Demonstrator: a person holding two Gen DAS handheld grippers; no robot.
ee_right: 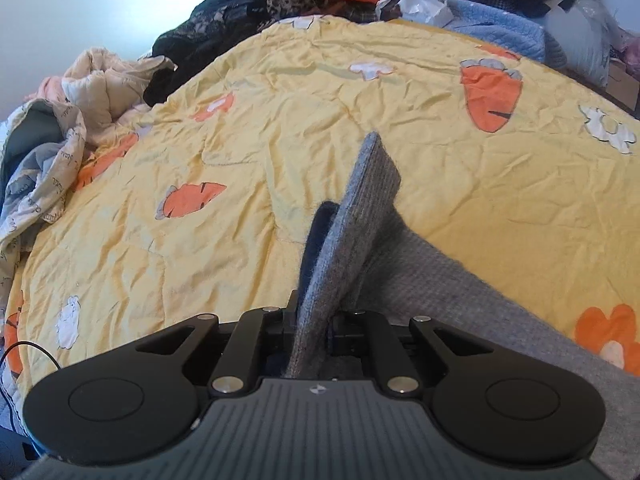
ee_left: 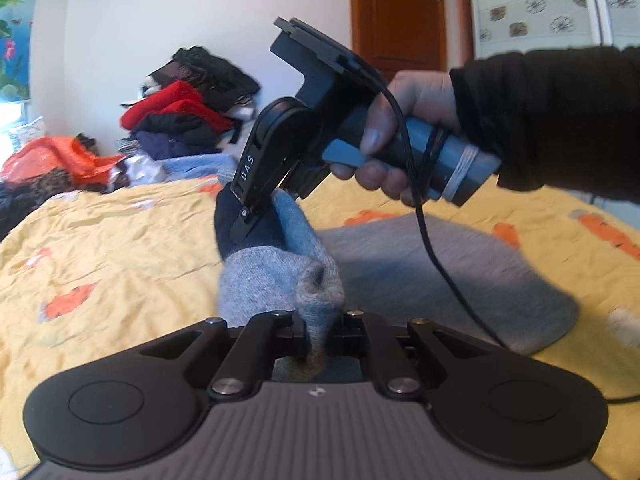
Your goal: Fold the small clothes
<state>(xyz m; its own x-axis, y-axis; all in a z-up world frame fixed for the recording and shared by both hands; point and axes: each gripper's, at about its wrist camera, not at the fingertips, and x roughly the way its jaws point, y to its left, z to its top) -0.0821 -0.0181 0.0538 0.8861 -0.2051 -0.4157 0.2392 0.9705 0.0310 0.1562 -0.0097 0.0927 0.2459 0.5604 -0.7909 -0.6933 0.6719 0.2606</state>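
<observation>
Both grippers hold one grey sock (ee_left: 280,276) above the yellow bed (ee_left: 120,240): left gripper (ee_left: 318,334) jaws clamp its toe at 6 o'clock, right gripper (ee_left: 250,216) jaws pinch the navy cuff at 12.

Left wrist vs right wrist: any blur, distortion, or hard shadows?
Left wrist: sock and right claw slightly soft, clothes pile blurred, door frame bowed by fisheye. Right wrist: sharper, quilt wrinkles crisp, horizon curved, soft daylight, sock casts a faint shadow.
</observation>
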